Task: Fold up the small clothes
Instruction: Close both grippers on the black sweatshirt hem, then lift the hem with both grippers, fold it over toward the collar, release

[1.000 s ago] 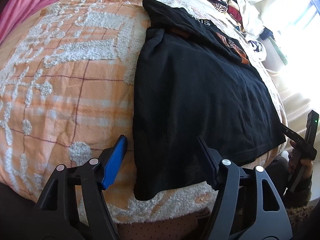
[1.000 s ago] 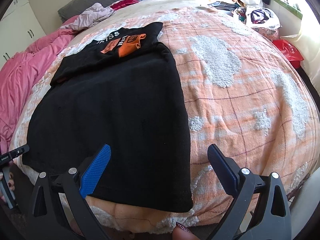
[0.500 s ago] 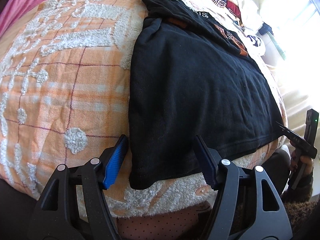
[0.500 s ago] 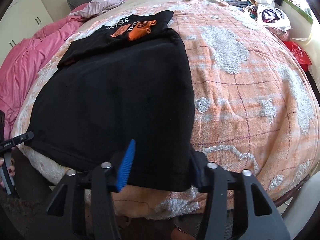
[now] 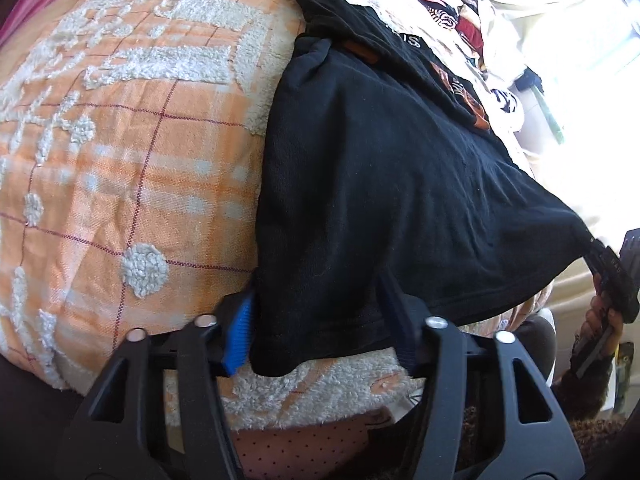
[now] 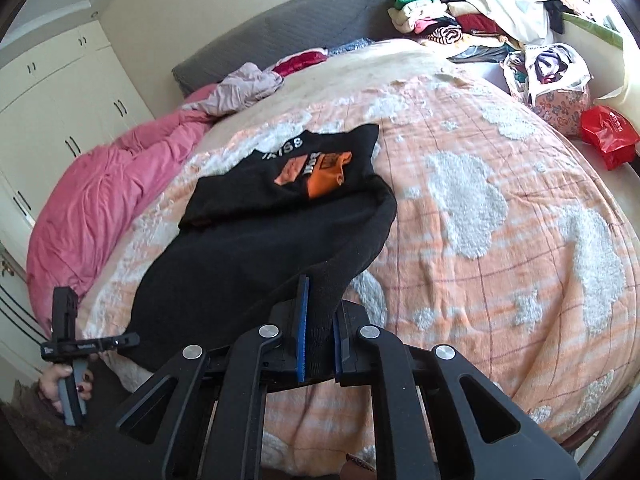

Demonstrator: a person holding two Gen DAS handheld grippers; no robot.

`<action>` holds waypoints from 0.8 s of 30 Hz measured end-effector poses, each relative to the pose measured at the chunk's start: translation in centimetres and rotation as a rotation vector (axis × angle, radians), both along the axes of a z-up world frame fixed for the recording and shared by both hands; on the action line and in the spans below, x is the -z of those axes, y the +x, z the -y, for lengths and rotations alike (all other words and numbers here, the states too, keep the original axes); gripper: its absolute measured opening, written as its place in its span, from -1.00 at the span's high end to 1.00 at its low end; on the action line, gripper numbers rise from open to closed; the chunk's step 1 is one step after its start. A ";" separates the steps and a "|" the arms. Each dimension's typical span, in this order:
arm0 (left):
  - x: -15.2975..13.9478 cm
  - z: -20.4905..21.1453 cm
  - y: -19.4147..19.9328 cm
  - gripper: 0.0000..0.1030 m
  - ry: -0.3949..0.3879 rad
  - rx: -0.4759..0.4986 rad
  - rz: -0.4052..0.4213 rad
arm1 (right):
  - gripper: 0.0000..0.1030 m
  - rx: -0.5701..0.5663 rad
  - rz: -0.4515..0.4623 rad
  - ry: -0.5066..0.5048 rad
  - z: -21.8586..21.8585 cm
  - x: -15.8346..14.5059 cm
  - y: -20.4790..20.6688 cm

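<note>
A black T-shirt (image 5: 380,184) with an orange print (image 6: 316,172) lies on the orange-and-white blanket (image 5: 132,152), its top part folded over. My right gripper (image 6: 318,340) is shut on the shirt's near hem corner and holds it lifted off the bed. My left gripper (image 5: 320,320) straddles the other hem corner, its jaws still apart with the cloth between them. The right gripper also shows at the right edge of the left wrist view (image 5: 612,276), and the left gripper at the left edge of the right wrist view (image 6: 100,342).
A pink duvet (image 6: 100,184) lies along the bed's left side. Piles of clothes (image 6: 452,16) and a bag (image 6: 548,68) sit at the far right, with a red packet (image 6: 608,136) beside the bed. White cupboards (image 6: 52,92) stand to the left.
My right gripper closed on the hem corner and lifted it, pulling the shirt's edge up. My left gripper moved forward around its corner and its jaws narrowed.
</note>
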State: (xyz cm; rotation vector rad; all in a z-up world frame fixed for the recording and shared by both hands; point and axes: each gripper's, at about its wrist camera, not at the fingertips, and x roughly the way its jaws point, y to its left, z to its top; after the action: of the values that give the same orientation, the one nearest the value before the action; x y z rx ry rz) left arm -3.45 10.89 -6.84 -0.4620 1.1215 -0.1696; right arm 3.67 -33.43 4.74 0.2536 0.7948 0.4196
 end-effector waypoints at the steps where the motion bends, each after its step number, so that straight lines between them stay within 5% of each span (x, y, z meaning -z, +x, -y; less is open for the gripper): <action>1: 0.0 0.0 0.0 0.38 0.002 -0.003 -0.001 | 0.84 0.011 0.007 0.006 0.1 -0.4 0.2; 5: -0.3 0.1 0.0 0.90 -0.030 0.007 0.004 | 0.84 0.025 0.024 0.021 0.0 -1.4 1.1; 11: -2.8 -0.5 0.3 0.94 -0.101 -0.010 0.089 | 0.84 0.039 0.038 -0.007 -0.7 -2.0 1.8; 18: -8.6 -2.5 2.8 0.95 -0.043 -0.048 0.278 | 0.84 0.092 0.053 0.037 -0.5 -2.4 3.3; 24: -10.8 -4.6 5.6 0.95 -0.054 -0.105 0.347 | 0.84 0.148 0.087 0.089 0.2 -3.6 5.7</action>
State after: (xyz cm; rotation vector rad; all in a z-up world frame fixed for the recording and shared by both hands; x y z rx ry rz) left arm 2.12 15.46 3.93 -0.5161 0.7529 -0.1799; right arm 9.35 -33.59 8.36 0.3727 0.6680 0.3247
